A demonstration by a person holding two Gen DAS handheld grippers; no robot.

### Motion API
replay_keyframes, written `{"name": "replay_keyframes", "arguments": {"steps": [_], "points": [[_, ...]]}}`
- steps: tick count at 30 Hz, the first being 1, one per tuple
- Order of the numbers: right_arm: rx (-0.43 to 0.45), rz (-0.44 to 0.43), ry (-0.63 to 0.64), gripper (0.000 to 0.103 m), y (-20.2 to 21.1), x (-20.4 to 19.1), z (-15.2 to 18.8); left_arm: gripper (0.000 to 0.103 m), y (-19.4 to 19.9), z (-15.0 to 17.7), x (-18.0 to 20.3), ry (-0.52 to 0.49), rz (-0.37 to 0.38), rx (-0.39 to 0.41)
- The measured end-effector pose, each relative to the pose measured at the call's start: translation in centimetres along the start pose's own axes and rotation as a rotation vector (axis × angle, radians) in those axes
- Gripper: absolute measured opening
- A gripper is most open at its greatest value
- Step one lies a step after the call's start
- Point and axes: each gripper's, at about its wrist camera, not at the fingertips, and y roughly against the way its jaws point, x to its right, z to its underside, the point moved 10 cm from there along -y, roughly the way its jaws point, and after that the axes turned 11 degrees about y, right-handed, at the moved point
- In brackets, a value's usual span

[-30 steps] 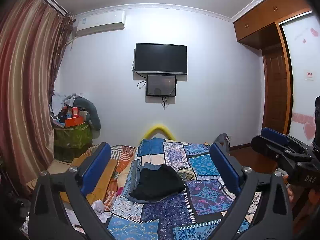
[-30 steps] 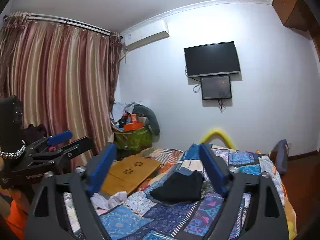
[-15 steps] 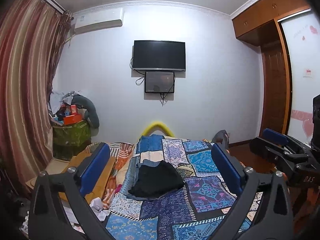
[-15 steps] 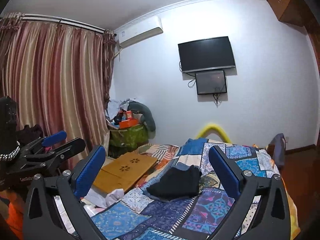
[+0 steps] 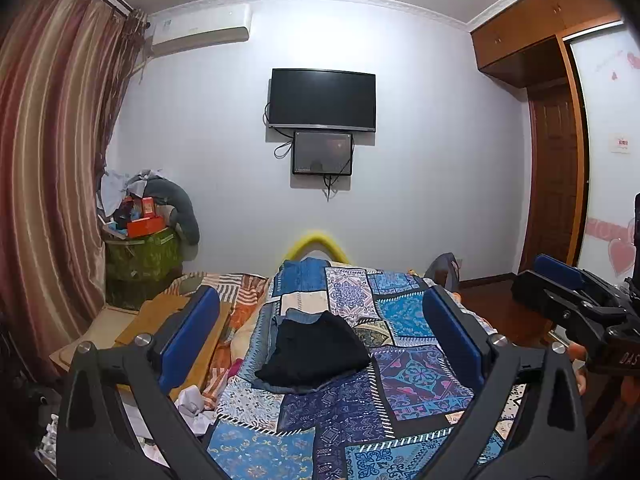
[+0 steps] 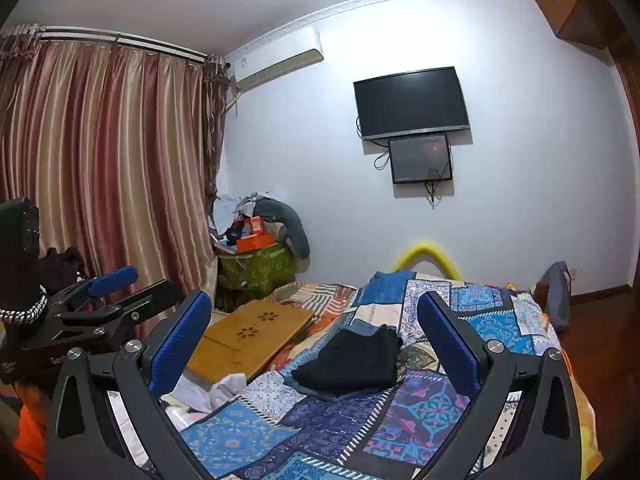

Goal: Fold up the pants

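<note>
Folded black pants (image 5: 316, 350) lie in a compact pile on top of a blue denim garment (image 5: 298, 316) in the middle of the patchwork bedspread (image 5: 404, 380). They also show in the right wrist view (image 6: 352, 362). My left gripper (image 5: 320, 332) is open and empty, held above the near end of the bed, well short of the pants. My right gripper (image 6: 314, 332) is open and empty too, held off to the right. Each gripper shows in the other's view, the right one (image 5: 568, 300) and the left one (image 6: 108, 296).
A wooden lap desk (image 6: 252, 334) and crumpled white cloths (image 6: 216, 390) lie at the bed's left side. A green box piled with clutter (image 5: 140, 256) stands by the curtains (image 6: 100, 168). A TV (image 5: 322, 100) hangs on the far wall. A wardrobe (image 5: 556, 152) stands right.
Both grippers have tilted and drifted slightly, so the bed and pants sit a little lower and nearer in both views. The right gripper's jaws have opened wider. The pants have not moved.
</note>
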Motion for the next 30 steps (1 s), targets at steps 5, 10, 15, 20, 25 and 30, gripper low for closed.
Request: {"name": "replay_keyframes", "arguments": {"steps": [5, 10, 15, 20, 25, 30], "points": [[-0.008, -0.002, -0.007, 0.103, 0.1, 0.09, 0.08, 0.103, -0.15, 0.05, 0.05, -0.004, 0.001, 0.0], [-0.013, -0.002, -0.009, 0.103, -0.1, 0.24, 0.12, 0.103, -0.28, 0.25, 0.03, -0.008, 0.006, -0.005], [-0.014, -0.002, -0.015, 0.103, -0.08, 0.33, 0.16, 0.103, -0.24, 0.66, 0.2, -0.019, 0.016, -0.006], [-0.012, 0.001, -0.017, 0.103, -0.03, 0.47, 0.04, 0.103, -0.19, 0.71, 0.21, -0.026, 0.019, -0.004], [-0.019, -0.001, -0.019, 0.103, -0.19, 0.53, 0.24, 0.103, -0.18, 0.83, 0.21, -0.022, 0.02, -0.008], [-0.025, -0.003, -0.022, 0.103, -0.32, 0.51, 0.46, 0.103, -0.14, 0.85, 0.17, -0.022, 0.02, -0.009]]}}
